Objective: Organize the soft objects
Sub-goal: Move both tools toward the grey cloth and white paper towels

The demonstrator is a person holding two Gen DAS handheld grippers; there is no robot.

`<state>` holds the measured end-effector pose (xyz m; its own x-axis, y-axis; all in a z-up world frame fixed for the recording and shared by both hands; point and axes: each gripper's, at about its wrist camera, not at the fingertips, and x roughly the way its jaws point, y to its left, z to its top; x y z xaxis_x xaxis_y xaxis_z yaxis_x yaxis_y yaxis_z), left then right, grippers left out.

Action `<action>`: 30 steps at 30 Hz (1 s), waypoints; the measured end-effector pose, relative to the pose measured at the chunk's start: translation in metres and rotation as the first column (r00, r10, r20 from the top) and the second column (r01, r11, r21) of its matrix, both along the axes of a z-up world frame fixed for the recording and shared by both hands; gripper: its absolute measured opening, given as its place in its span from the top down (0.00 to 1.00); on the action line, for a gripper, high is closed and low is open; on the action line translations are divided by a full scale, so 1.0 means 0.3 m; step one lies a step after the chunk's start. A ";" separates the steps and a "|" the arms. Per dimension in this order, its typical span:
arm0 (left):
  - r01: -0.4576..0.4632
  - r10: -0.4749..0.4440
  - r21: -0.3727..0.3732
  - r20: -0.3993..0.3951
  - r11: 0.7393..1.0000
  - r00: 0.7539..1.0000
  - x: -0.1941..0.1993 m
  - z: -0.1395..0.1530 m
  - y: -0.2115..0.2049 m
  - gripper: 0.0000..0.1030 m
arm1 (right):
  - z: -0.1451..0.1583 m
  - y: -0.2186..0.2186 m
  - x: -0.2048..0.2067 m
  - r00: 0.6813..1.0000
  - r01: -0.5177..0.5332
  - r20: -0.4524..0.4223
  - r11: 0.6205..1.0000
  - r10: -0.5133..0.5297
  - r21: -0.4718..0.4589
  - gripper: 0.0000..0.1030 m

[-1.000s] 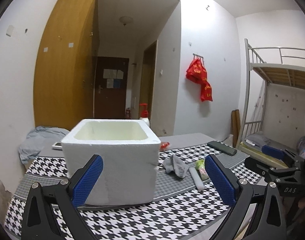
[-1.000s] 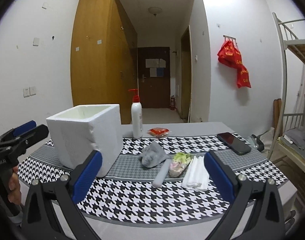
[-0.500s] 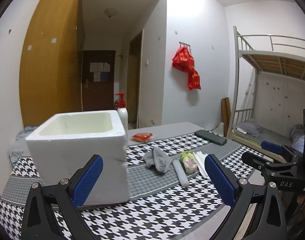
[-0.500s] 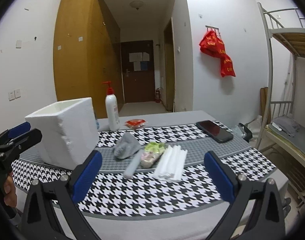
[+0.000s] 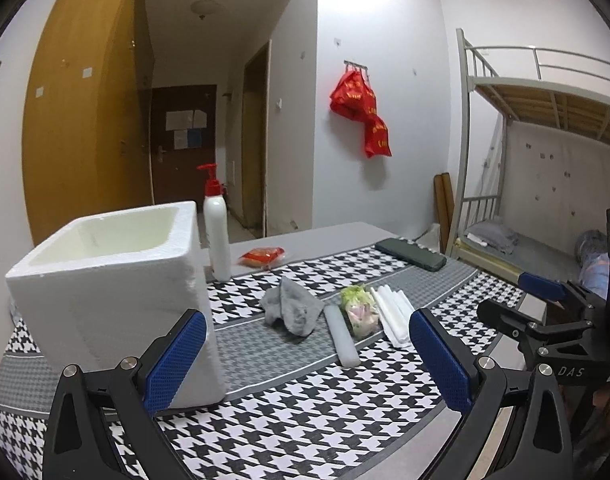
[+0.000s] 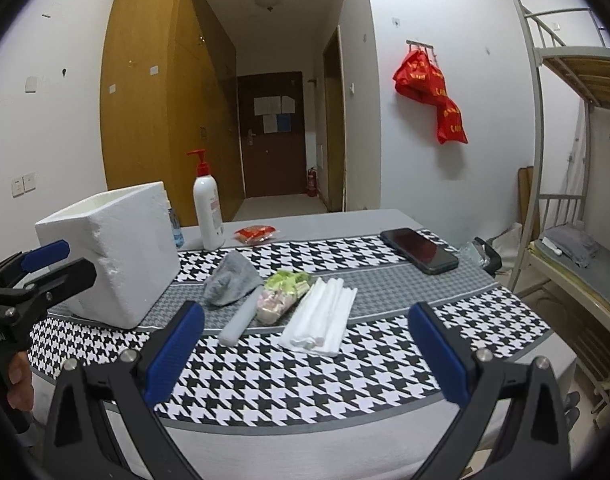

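Nothing looks sorted yet: the white foam box (image 5: 105,280) shows only bare inner walls from the left wrist view, though its floor is hidden, and all four soft things lie on the tabletop (image 6: 265,384). The left gripper (image 5: 307,360) has its jaws spread wide and empty, with the box just ahead of the left jaw and partly behind it. The right gripper (image 6: 305,350) also has its jaws spread wide and holds nothing. Ahead of and between the right jaws sit the grey cloth (image 6: 231,280), the pale foam stick (image 6: 241,318), the green and pink bundle (image 6: 283,294) and the folded white sheets (image 6: 323,320), close together in a row, the sheets nearest the right jaw. My judgement is that the task is at its start, with every piece left to lift and drop into the box. The phone (image 6: 419,250), pump bottle (image 6: 207,210) and red packet (image 6: 255,234) lie farther ahead and seem no part of it.
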<state>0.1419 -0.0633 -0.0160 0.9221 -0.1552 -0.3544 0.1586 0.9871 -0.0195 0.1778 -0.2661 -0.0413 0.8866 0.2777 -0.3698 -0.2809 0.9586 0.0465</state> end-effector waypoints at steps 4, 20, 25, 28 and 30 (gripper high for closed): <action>-0.004 0.004 0.005 -0.022 1.000 1.000 0.028 -0.013 -0.017 0.01 | -0.015 -0.016 0.015 1.000 -0.010 -0.009 1.000 0.010 0.003 0.00; -0.016 0.019 0.034 -0.095 0.999 0.995 0.163 -0.043 -0.072 0.01 | -0.069 -0.065 0.101 0.998 -0.026 -0.058 0.999 0.027 0.031 0.00; -0.011 0.015 0.035 -0.118 0.999 0.993 0.215 -0.052 -0.083 0.01 | -0.079 -0.068 0.131 0.997 -0.031 -0.073 0.999 0.033 0.029 0.00; -0.011 0.016 0.039 -0.141 0.999 0.990 0.248 -0.055 -0.092 0.01 | -0.086 -0.077 0.146 0.996 -0.033 -0.078 0.999 0.035 0.032 0.00; -0.009 0.015 0.039 -0.152 0.999 0.988 0.263 -0.056 -0.097 0.01 | -0.092 -0.085 0.157 0.996 -0.034 -0.085 0.999 0.037 0.035 0.00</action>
